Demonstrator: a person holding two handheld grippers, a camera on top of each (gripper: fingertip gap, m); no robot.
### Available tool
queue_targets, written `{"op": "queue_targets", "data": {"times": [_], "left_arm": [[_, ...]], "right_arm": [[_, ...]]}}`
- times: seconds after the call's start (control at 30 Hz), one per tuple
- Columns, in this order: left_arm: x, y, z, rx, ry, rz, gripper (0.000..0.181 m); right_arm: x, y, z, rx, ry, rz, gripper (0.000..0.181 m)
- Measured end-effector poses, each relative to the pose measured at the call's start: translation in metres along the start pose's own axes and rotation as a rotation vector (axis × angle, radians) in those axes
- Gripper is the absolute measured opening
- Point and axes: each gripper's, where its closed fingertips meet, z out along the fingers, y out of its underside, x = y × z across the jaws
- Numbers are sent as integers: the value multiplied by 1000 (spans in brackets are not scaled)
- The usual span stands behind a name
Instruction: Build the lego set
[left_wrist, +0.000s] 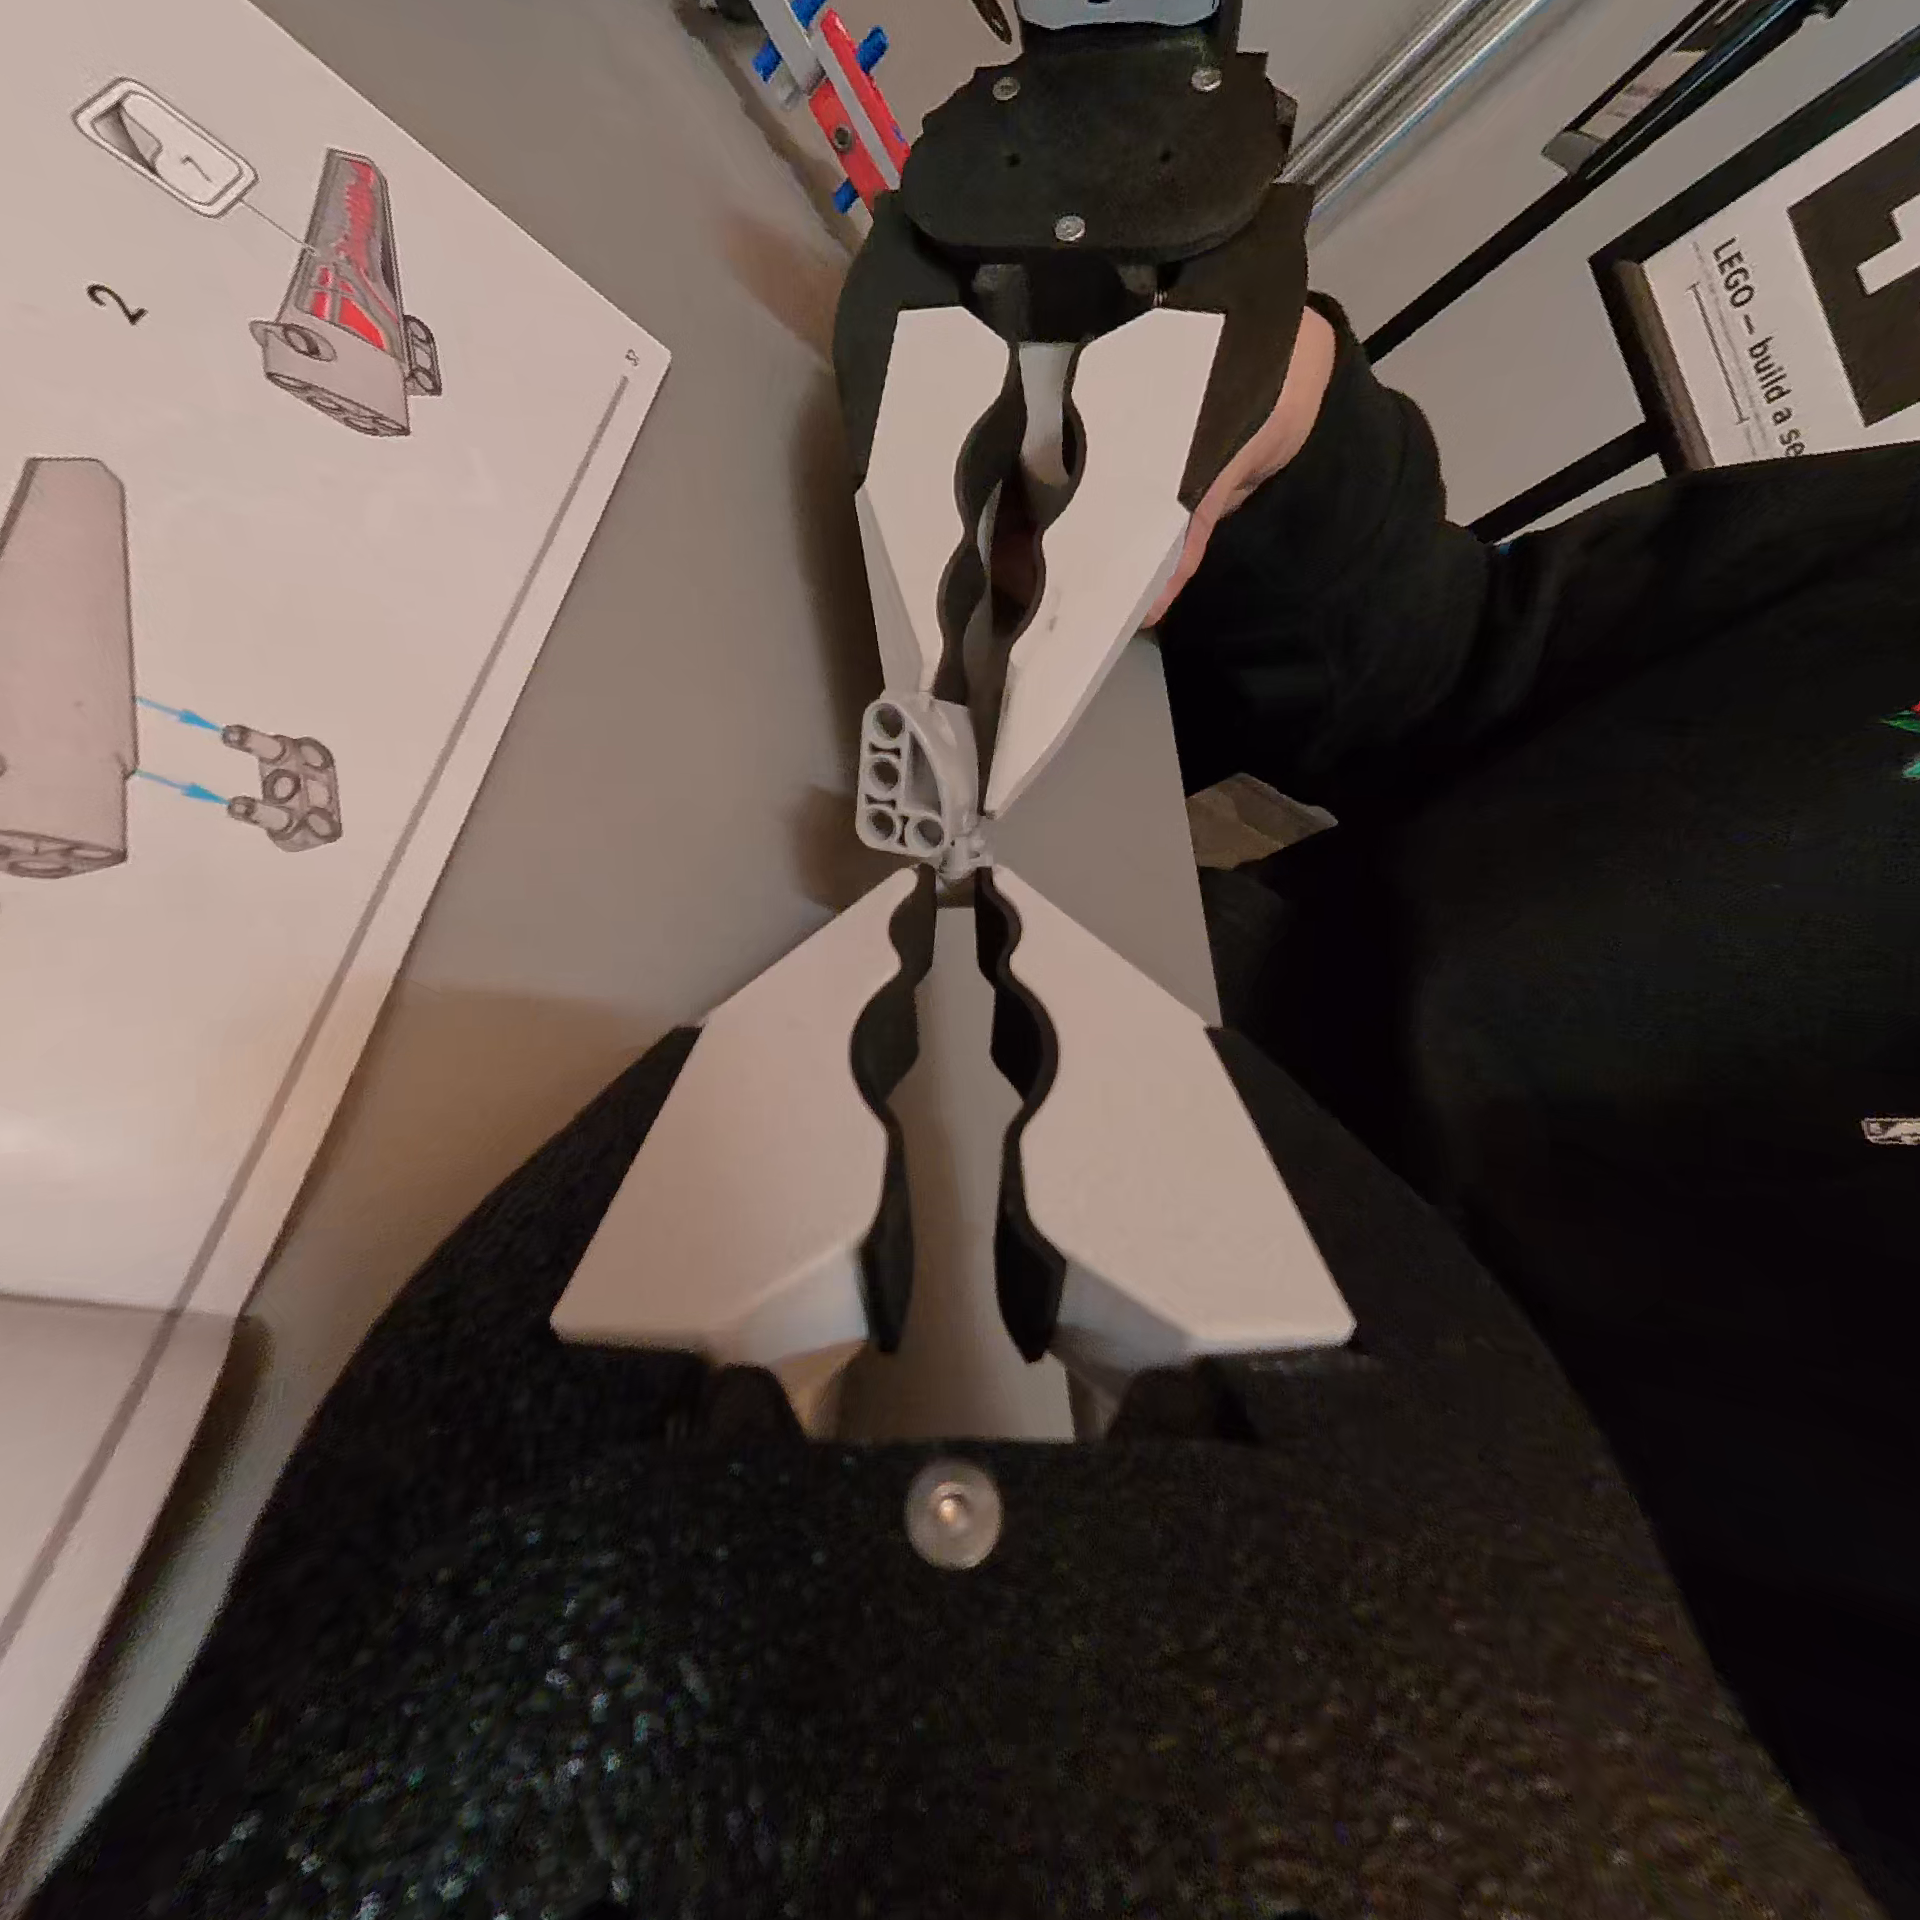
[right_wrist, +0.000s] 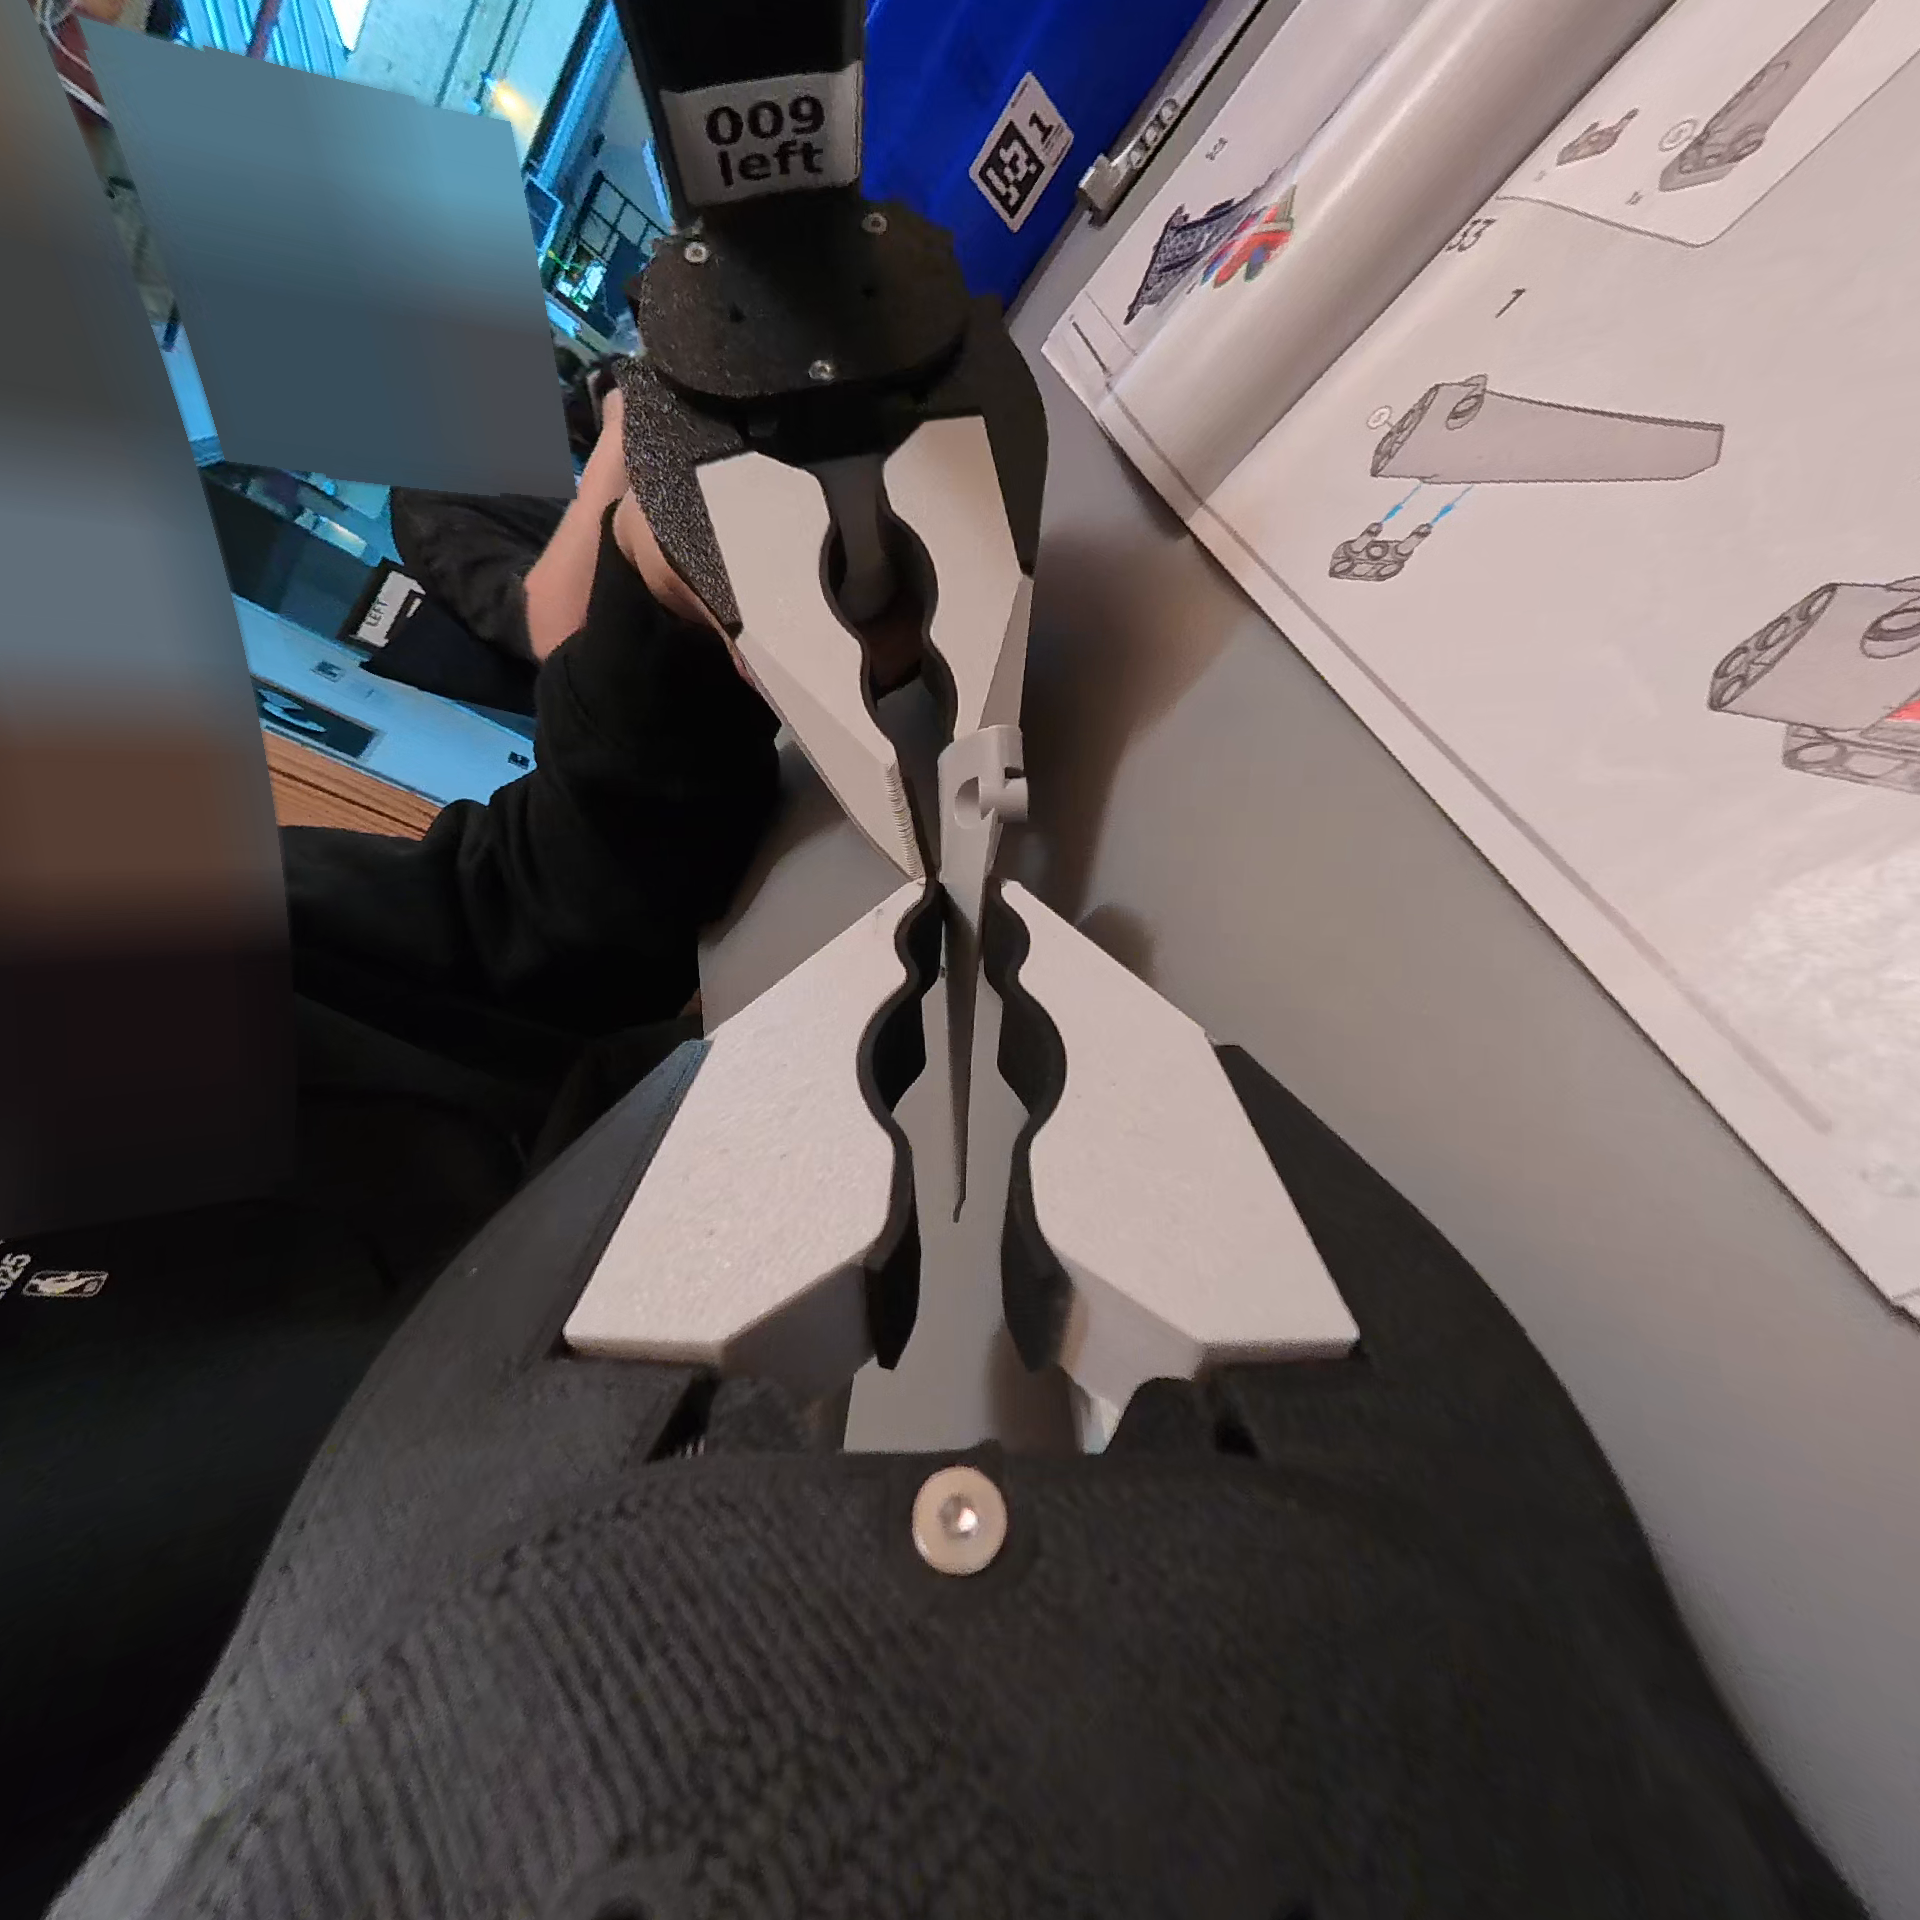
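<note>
Your left gripper (left_wrist: 951, 878) pinches the small grey holed lego piece (left_wrist: 914, 779) at its tips. Your right gripper (right_wrist: 961, 894), tip to tip with it, clamps a thin white panel (right_wrist: 961, 1039) edge-on. The instruction booklet (left_wrist: 312, 540) lies on the grey table (left_wrist: 644, 727) beside them.

- The two grippers meet tip to tip above the table edge (left_wrist: 1153, 831), each blocking the other's way forward: left gripper (left_wrist: 951, 883), right gripper (right_wrist: 951, 894).
- A grey connector (left_wrist: 914, 774) fills the spot where the tips meet.
- The open booklet (left_wrist: 260, 623) covers the table on one side.
- Between booklet and grippers a bare strip of table stays free.
- A person's dark sleeve (left_wrist: 1351, 582) closes the other side.
</note>
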Motion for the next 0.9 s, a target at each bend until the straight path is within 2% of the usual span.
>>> {"op": "queue_targets", "data": {"times": [0.2,0.6,0.9], "left_arm": [[2,3,1,-15,25,23,4],[-3,-1,1,-12,-60,127,4],[-17,4,4,-36,-111,79,4]], "right_arm": [[-3,2,1,-14,-15,-12,5],[1,1,0,-19,-2,0,5],[15,5,4,-72,127,-51,6]]}}
